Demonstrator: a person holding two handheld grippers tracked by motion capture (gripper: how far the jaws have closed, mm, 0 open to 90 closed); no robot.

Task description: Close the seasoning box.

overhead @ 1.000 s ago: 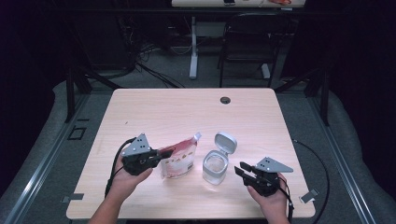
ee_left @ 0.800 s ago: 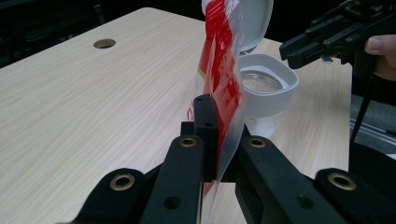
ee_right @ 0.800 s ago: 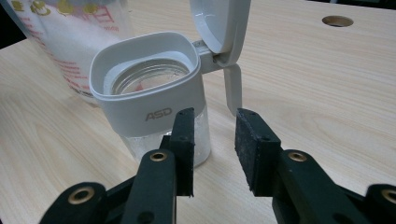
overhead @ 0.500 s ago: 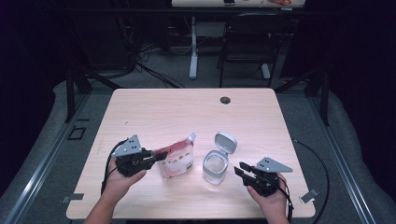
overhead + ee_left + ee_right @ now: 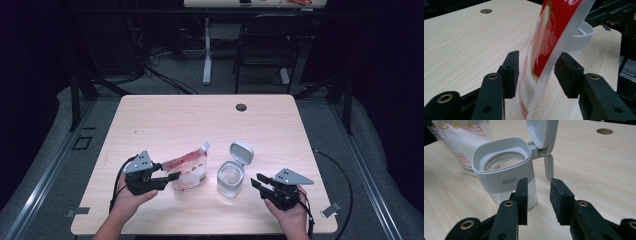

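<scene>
**Pouch let go beside the open jar**

The left claw has just been opening: its pads stand clear on either side of the red-and-white pouch, which stands between them on the table. Just beside the pouch is the glass jar, its lid flipped up. The right claw rests near the jar, released, holding nothing.

table: pale wood-grain laminate, looking smooth and matt
pouch: glossy red-and-clear plastic film, catching light
jar: clear glass body showing under a smooth white plastic collar and lid
gripper pads: showing rough matt black
</scene>
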